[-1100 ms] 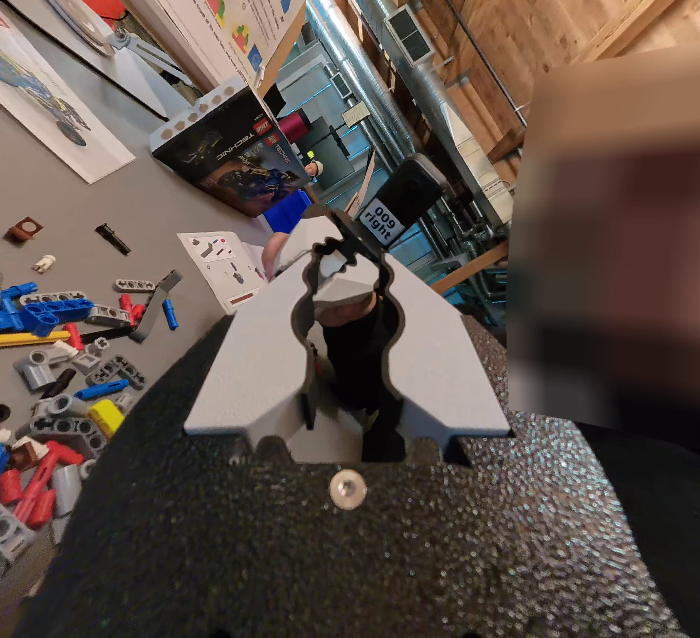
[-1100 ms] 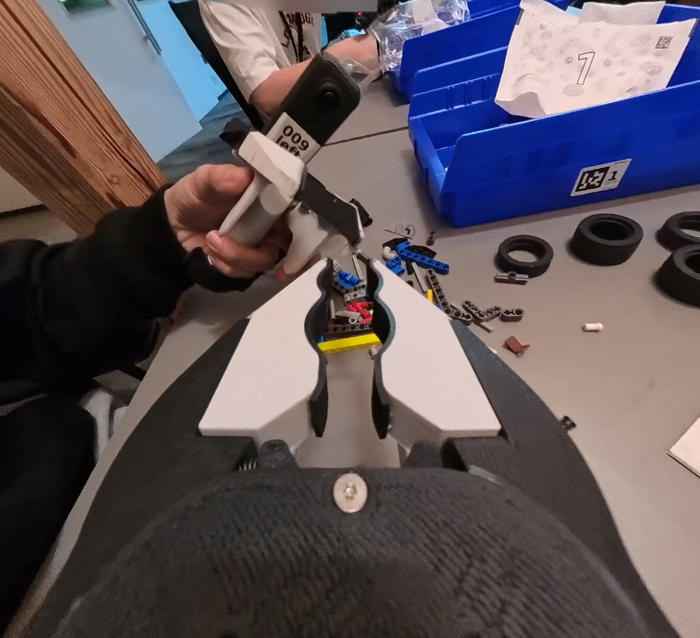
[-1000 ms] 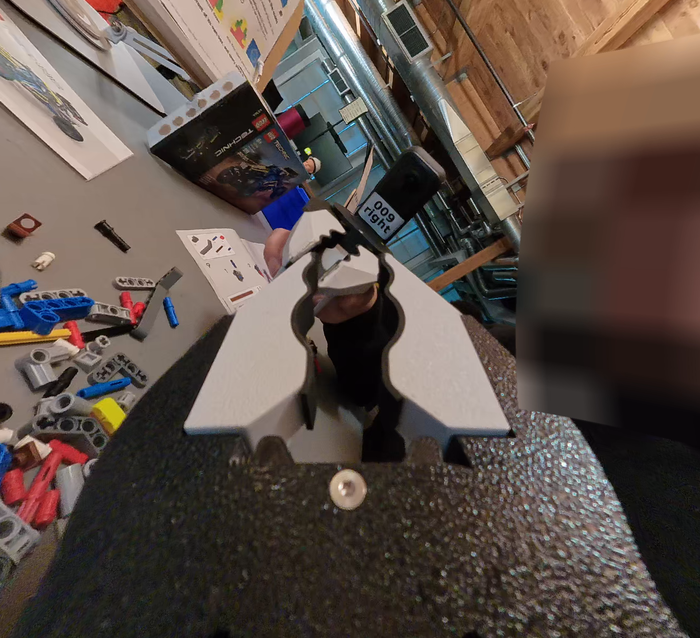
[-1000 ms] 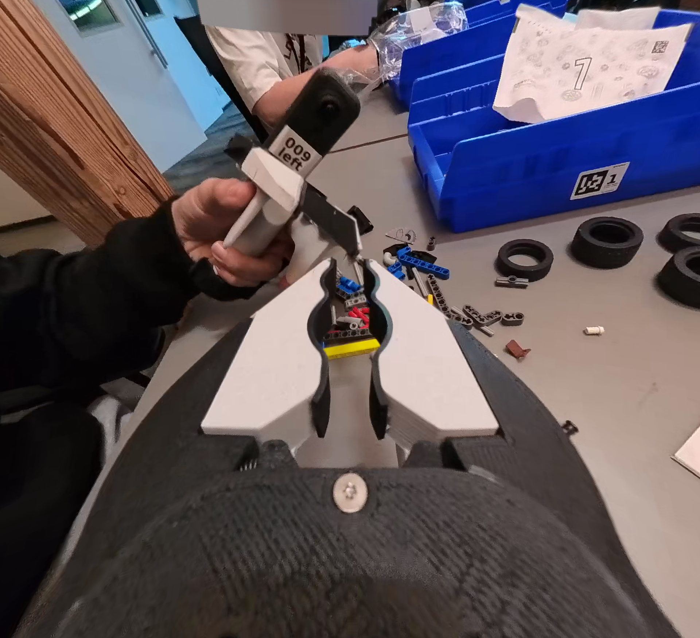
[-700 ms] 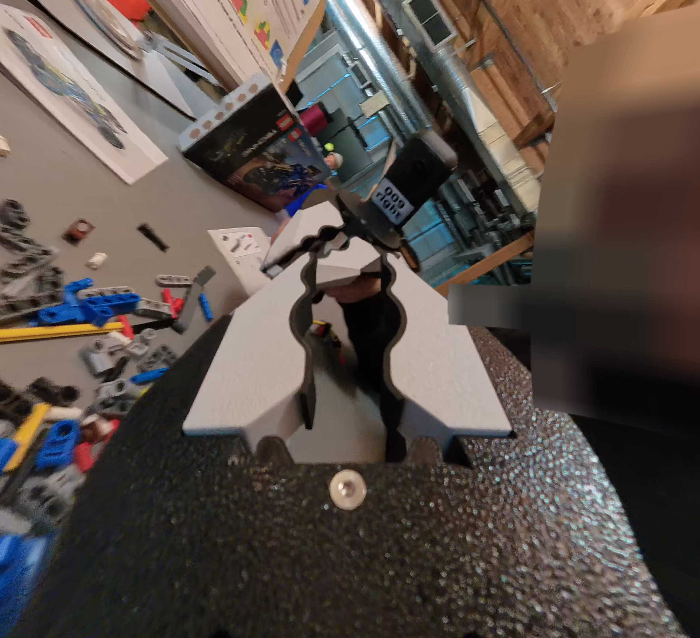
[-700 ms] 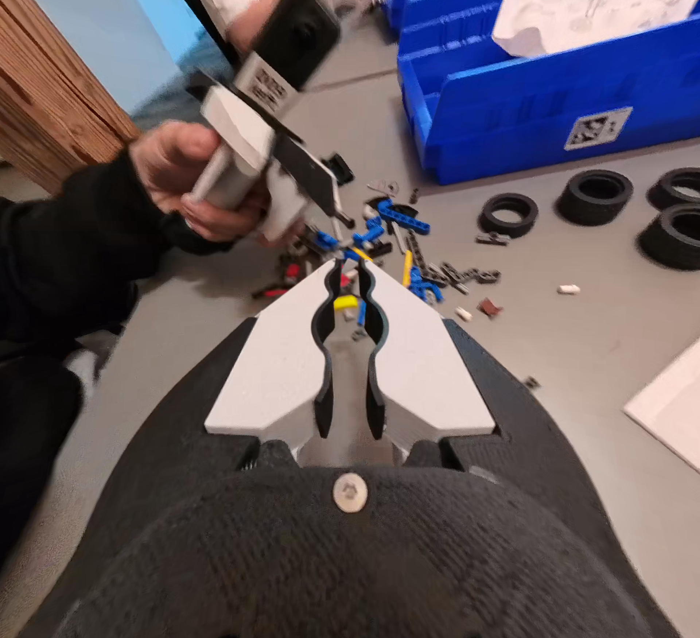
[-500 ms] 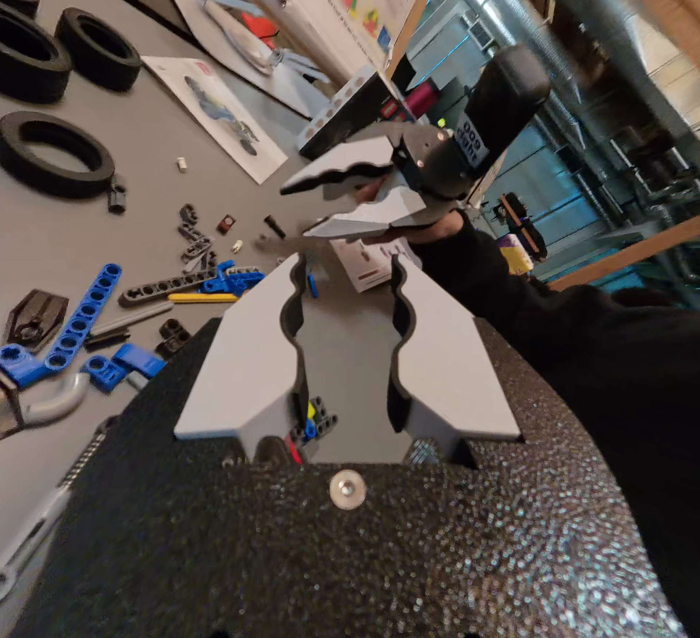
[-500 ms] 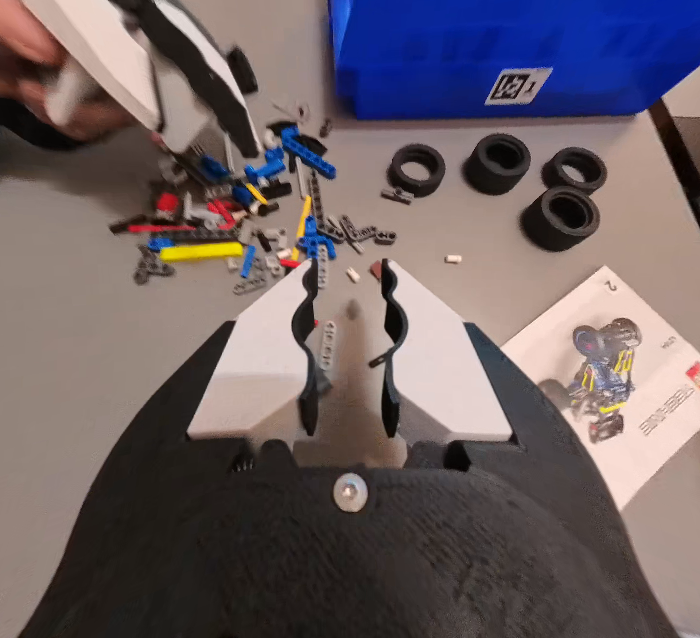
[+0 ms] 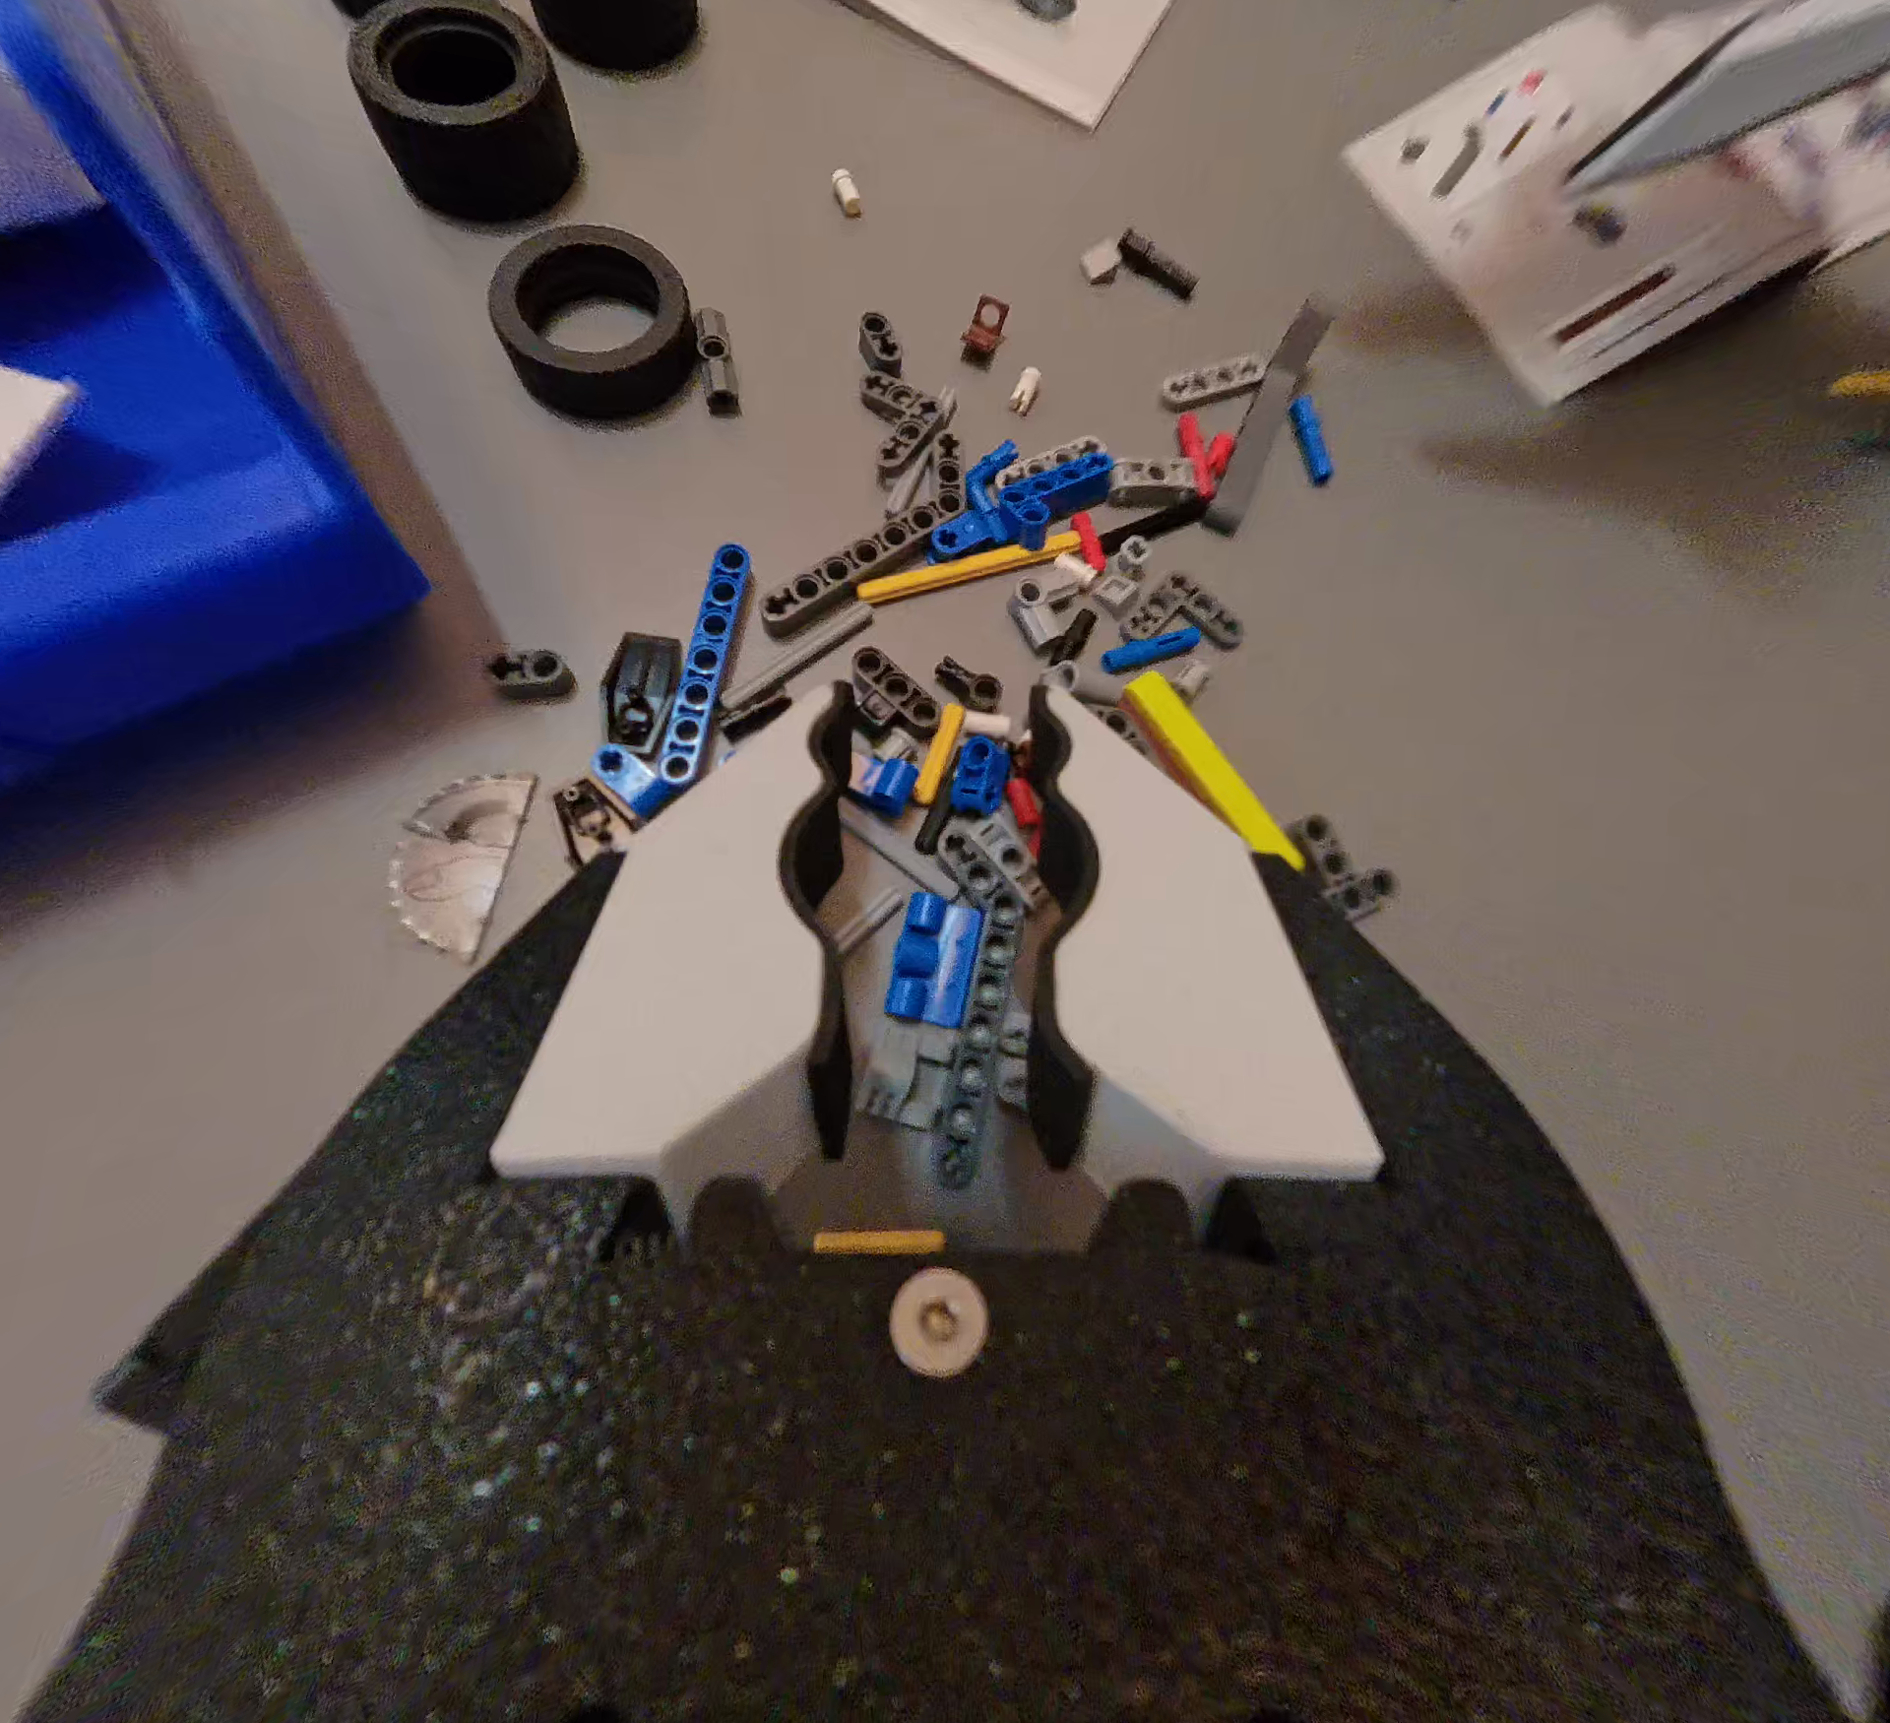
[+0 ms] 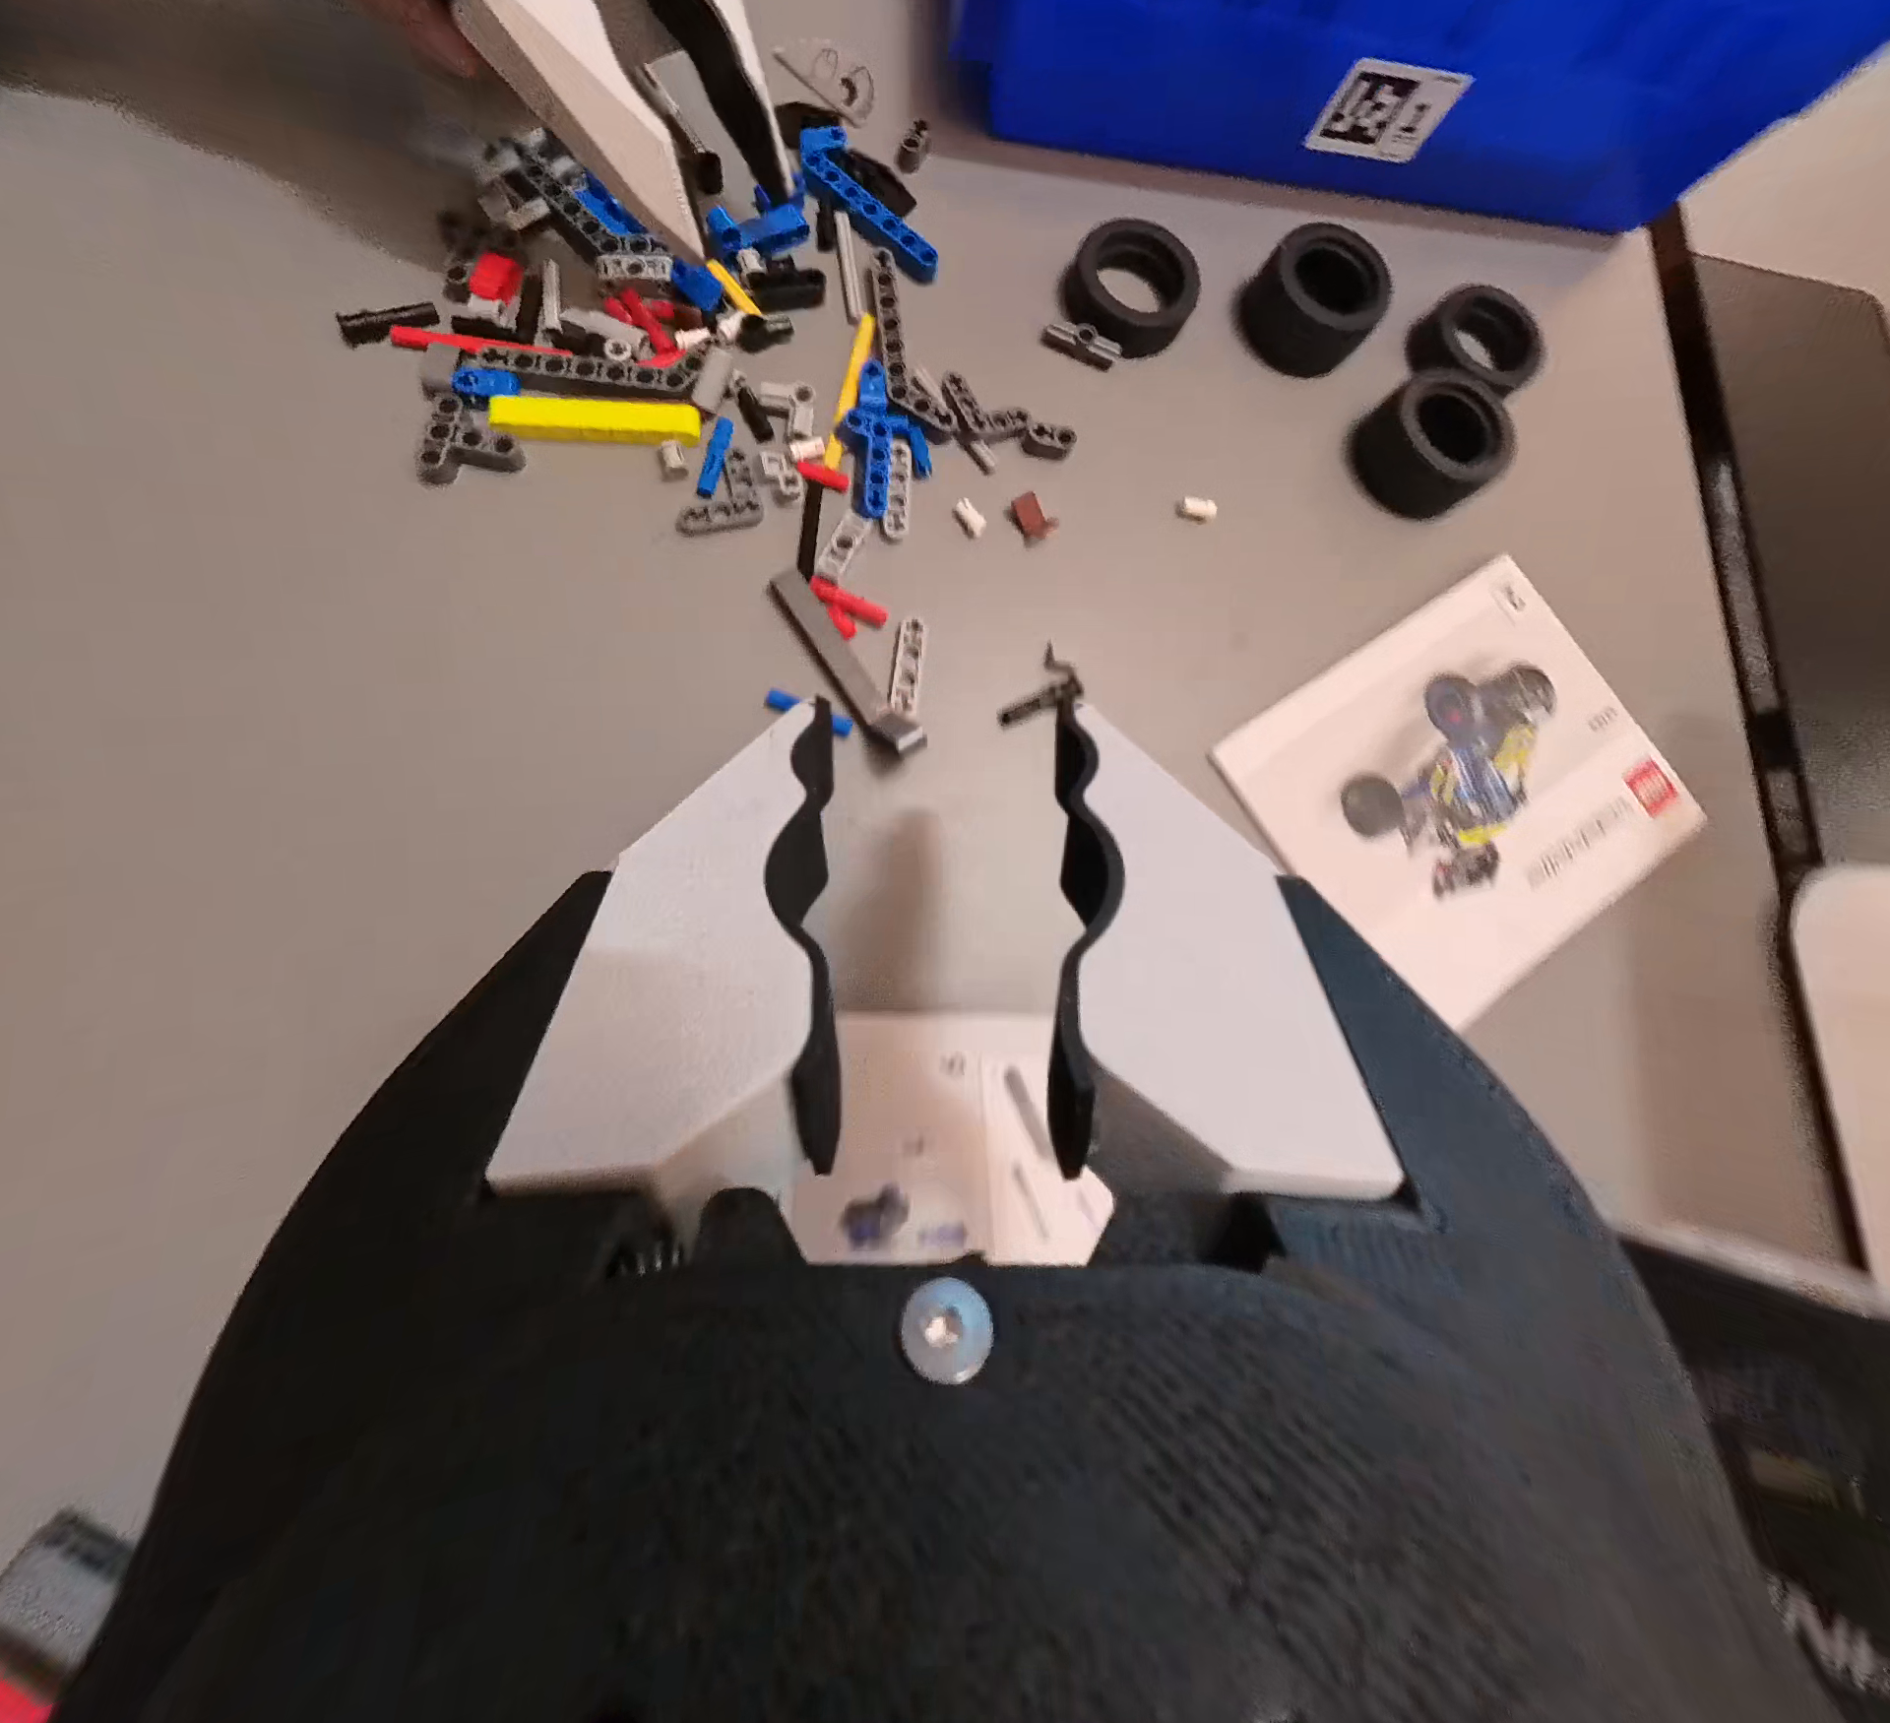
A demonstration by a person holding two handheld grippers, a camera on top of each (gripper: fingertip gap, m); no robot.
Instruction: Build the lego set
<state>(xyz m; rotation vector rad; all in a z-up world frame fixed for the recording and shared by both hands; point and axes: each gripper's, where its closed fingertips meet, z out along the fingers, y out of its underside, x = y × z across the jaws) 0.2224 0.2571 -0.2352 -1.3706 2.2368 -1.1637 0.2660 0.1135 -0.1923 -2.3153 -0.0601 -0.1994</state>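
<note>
Four black tyres (image 10: 1319, 313) stand near the blue bin (image 10: 1432, 7), beside the loose lego pieces (image 10: 655, 344) scattered on the grey table (image 10: 256, 702). Left gripper (image 9: 936, 702) hangs over the heap, jaws apart, nothing held. Right gripper (image 10: 936, 717) hovers at the pile's near edge, jaws wide and empty, by the instruction booklet (image 10: 1452, 804).

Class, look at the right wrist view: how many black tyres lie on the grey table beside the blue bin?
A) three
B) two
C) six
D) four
D: four separate black tyres lie loose on the table, just below the blue bin.
</note>
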